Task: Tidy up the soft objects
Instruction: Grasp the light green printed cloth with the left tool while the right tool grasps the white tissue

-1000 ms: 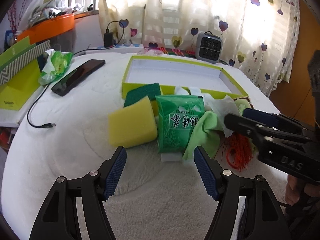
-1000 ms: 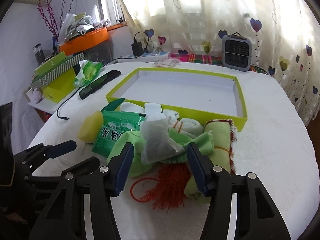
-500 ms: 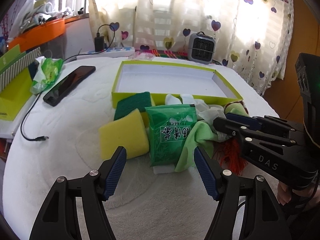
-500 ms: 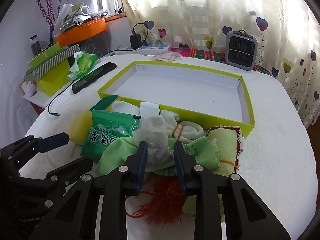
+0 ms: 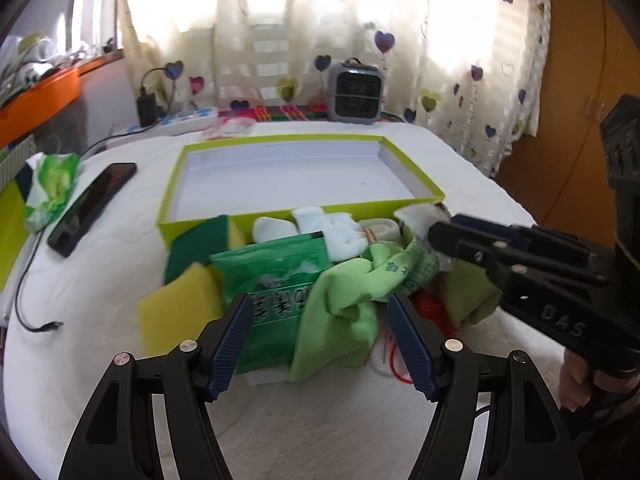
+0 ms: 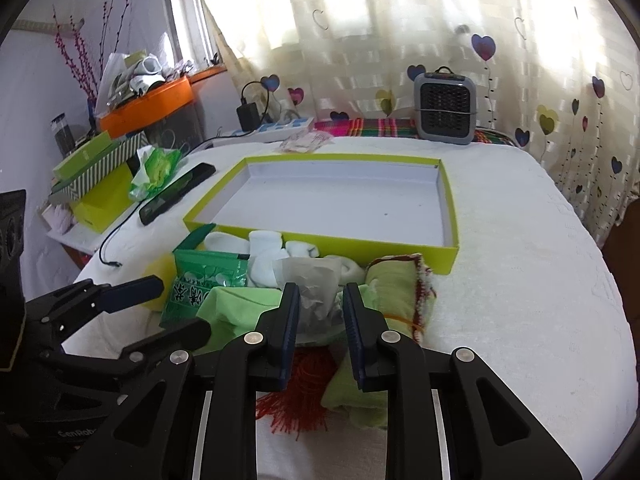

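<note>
Grey pouch stands upright, pinched by right tongs; left tongs released.

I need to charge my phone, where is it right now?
In both views the phone lies on the white table, left of the green tray, beside a crumpled green bag.

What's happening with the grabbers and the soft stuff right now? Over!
Right gripper just closed on the grey pouch. Left gripper open over the pile. Green box holds nothing yet. Nothing blocking.
</note>
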Motion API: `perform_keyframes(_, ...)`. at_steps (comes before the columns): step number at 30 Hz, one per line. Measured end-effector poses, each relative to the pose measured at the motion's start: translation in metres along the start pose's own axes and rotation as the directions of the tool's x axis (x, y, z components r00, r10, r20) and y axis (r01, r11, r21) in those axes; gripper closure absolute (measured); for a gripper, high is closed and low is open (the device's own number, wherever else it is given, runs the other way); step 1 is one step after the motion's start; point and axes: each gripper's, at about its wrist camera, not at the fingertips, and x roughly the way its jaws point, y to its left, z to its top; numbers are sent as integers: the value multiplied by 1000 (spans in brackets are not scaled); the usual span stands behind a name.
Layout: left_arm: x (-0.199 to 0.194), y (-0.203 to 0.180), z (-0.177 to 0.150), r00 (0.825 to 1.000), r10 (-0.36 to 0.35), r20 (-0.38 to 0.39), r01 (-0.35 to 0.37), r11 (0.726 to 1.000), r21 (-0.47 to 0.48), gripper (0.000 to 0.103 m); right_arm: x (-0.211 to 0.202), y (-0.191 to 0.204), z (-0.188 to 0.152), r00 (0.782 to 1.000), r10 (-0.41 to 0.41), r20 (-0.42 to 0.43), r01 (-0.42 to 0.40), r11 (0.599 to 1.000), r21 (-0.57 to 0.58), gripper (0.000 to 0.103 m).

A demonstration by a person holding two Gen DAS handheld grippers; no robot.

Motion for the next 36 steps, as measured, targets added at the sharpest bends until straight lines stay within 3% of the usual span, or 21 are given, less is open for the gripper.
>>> perform_keyframes(15, 21, -22, 6, 997, 72, -18, -70, 993, 100, 45, -6, -21, -2, 999, -30, 20, 29, 999, 32, 80)
perform_keyframes(17, 24, -27, 6, 996, 93, -15, -91, 987, 131, 51, -6, -21, -3, 999, -29, 18, 28, 999, 34, 80)
perform_keyframes(22, 32, -32, 5, 995, 89, -44, -81, 984, 160, 80, -5, -22, -4, 1000, -24, 13, 24, 999, 39, 80)
perform_keyframes(25, 33, -31, 5, 995, 84, -51, -76, 985, 152, 88, -4, -23, -5, 1000, -23, 12, 23, 999, 39, 80)
perform_keyframes(30, 31, -24, 8, 997, 47, -54, -41, 993, 112, 95, -4, -24, -6, 1000, -23, 11, 22, 999, 38, 80)
perform_keyframes(36, 17, -20, 15, 1000, 3, -12, -2, 997, 78, 96, -4, -24, -5, 1000, -23, 12, 23, 999, 39, 80)
